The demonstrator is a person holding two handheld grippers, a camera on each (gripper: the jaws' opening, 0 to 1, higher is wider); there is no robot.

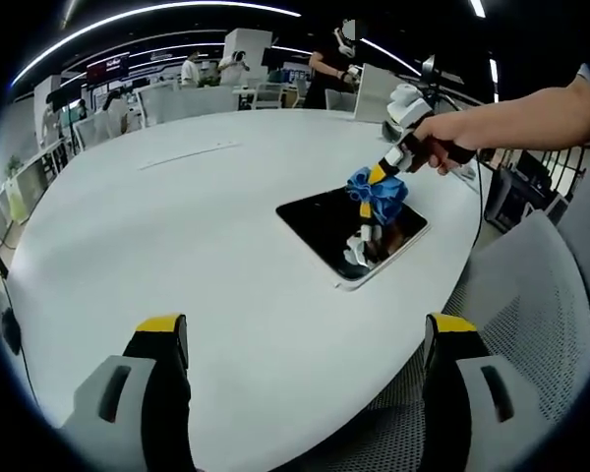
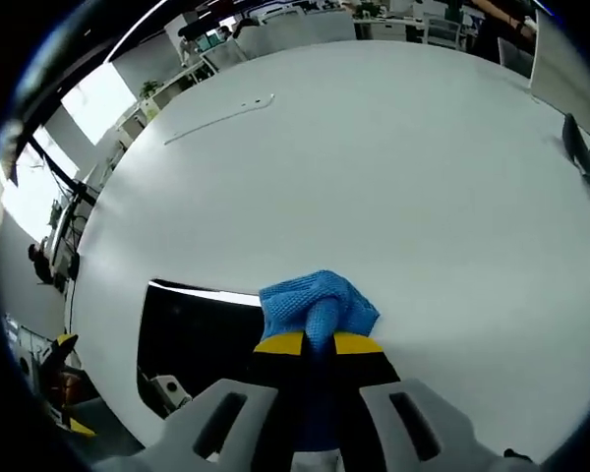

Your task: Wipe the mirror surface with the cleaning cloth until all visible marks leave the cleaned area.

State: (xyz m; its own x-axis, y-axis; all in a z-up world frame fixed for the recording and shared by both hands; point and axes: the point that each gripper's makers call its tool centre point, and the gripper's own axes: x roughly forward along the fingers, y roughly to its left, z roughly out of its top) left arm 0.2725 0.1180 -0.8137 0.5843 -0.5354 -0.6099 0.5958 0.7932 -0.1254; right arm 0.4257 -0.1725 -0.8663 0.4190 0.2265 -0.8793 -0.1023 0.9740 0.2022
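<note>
Blue cleaning cloth (image 2: 320,307) pressed on a dark mirror (image 1: 352,230).
Right gripper (image 2: 319,342) clamps the cloth; left gripper (image 1: 305,339) hangs wide open, empty, above the white tabletop (image 1: 177,216).

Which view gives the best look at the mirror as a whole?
The left gripper view: the mirror lies whole on the table, all edges visible, with the blue cloth on it. The right gripper view shows part of it, cut off by the jaws and cloth.

Tabletop (image 1: 177,226): white, rounded, I see it bare across most of its surface.
Mirror (image 1: 320,221): lying flat near its edge.
</note>
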